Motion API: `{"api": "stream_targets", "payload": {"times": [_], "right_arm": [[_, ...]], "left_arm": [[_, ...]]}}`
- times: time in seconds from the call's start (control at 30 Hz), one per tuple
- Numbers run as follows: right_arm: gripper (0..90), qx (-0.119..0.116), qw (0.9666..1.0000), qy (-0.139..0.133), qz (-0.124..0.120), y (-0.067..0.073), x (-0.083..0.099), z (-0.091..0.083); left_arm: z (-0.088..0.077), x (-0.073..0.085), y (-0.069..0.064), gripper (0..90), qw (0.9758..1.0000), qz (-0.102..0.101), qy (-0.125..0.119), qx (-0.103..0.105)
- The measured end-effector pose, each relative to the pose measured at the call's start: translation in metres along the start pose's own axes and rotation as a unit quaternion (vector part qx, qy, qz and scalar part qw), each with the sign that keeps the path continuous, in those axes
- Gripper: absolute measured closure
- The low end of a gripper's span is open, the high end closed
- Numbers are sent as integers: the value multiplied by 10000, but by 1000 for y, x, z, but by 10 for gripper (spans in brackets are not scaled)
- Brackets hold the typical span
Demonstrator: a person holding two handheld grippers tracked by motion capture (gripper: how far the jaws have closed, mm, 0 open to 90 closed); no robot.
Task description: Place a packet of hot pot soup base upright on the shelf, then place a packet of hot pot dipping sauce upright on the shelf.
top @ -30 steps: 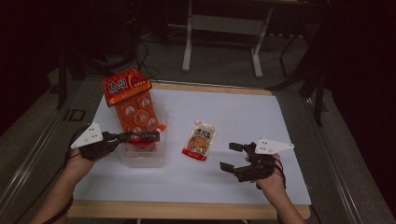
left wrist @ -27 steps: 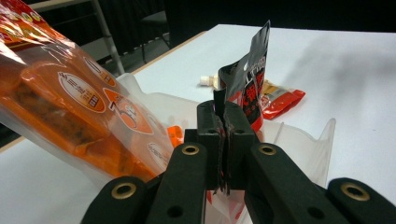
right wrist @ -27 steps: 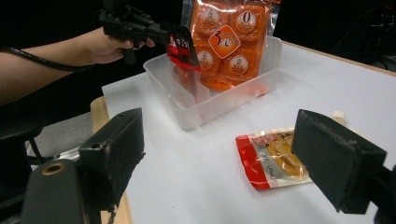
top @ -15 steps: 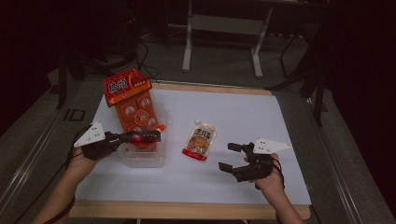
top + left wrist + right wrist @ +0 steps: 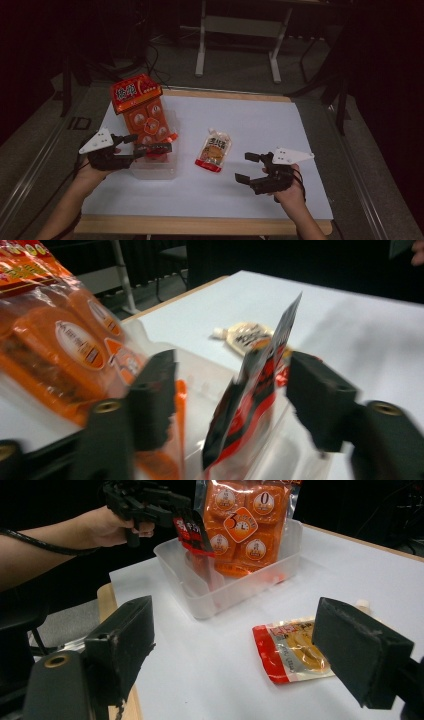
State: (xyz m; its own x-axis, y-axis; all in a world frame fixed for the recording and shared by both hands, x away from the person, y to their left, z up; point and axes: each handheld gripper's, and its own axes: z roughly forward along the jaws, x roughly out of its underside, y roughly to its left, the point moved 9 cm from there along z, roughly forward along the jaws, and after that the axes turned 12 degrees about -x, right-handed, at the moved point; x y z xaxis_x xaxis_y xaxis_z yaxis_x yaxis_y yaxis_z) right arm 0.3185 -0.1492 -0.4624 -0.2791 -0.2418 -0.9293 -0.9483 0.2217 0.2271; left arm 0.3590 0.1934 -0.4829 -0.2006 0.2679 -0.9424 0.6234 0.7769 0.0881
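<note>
- Left gripper [image 5: 152, 148] hovers over the clear plastic bin [image 5: 155, 170] near the left edge of the tabletop [image 5: 260, 120]; its jaws have just been opening and now stand apart, with the small red-and-black packet [image 5: 252, 400] upright between them
- in the left gripper view the packet stands on edge in the gap, clear of the right jaw and with space on the left jaw's side too, so neither pad presses on it; its lower end reaches down into the bin
- from the right gripper view the same packet [image 5: 192, 532] hangs just below the left gripper's tips [image 5: 170, 510], above the bin's near corner [image 5: 200, 600]; whether it touches the bin floor I cannot tell
- a large orange multi-pack bag [image 5: 145, 112] leans in the bin's far side, its red header rising toward the tabletop's far left corner, just beside the packet
- right gripper [image 5: 248, 167] rests low near the front edge, right of centre; its jaws are wide with nothing between them
- a flat yellow-and-red pouch [image 5: 214, 150] lies on the tabletop between the bin and the right gripper, near the right gripper's tips yet apart from them; in the right gripper view it [image 5: 292, 650] lies just ahead of the open jaws
</note>
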Motion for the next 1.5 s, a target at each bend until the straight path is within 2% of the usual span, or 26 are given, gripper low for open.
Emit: {"api": "stream_targets", "payload": {"times": [0.07, 0.13, 0.2, 0.33, 0.43, 0.67, 0.83, 1.03, 1.1, 1.33, 1.37, 1.43, 1.5], "right_arm": [[171, 2, 10000, -3, -6, 0, 0, 0], [170, 9, 10000, -7, 6, 0, 0, -1], [171, 15, 10000, -8, 12, -1, 0, -2], [189, 27, 10000, -24, 27, -3, 0, -3], [190, 52, 10000, -34, 50, -4, 0, -4], [193, 152, 9997, 188, 8, -8, 4, -1], [189, 239, 9996, 128, -26, -10, 1, -3], [139, 360, 9994, 2, 9, -16, -6, -7], [136, 487, 9988, 16, -24, -20, -8, -8], [121, 657, 9978, 99, -17, -33, -12, -7], [113, 659, 9978, 101, 1, -35, -13, -6], [113, 809, 9967, 89, 25, -42, -14, -3], [113, 821, 9966, 57, 105, -47, -15, -1]], "left_arm": [[1, -2, -3, 183, 10000, 9, 52, 5], [1, -6, -8, 125, 9999, -24, -6, 108], [1, -9, -11, 91, 10000, 21, -34, 85], [1, -18, -19, 28, 9999, -54, -109, 114], [1, -23, -27, 24, 9996, -126, -119, 218], [1, -32, -44, 23, 9990, -171, -172, 385], [-1, -37, -59, 23, 9980, -176, -289, 539], [-4, -43, -74, 23, 9964, -163, -425, 718], [-4, -43, -78, 23, 9960, -154, -439, 767], [-5, -43, -96, 23, 9945, -130, -497, 911], [-4, -42, -99, 23, 9943, -137, -494, 937], [-4, -40, -106, 23, 9939, -131, -466, 986], [-4, -39, -112, 23, 9932, -116, -473, 1060]]}}
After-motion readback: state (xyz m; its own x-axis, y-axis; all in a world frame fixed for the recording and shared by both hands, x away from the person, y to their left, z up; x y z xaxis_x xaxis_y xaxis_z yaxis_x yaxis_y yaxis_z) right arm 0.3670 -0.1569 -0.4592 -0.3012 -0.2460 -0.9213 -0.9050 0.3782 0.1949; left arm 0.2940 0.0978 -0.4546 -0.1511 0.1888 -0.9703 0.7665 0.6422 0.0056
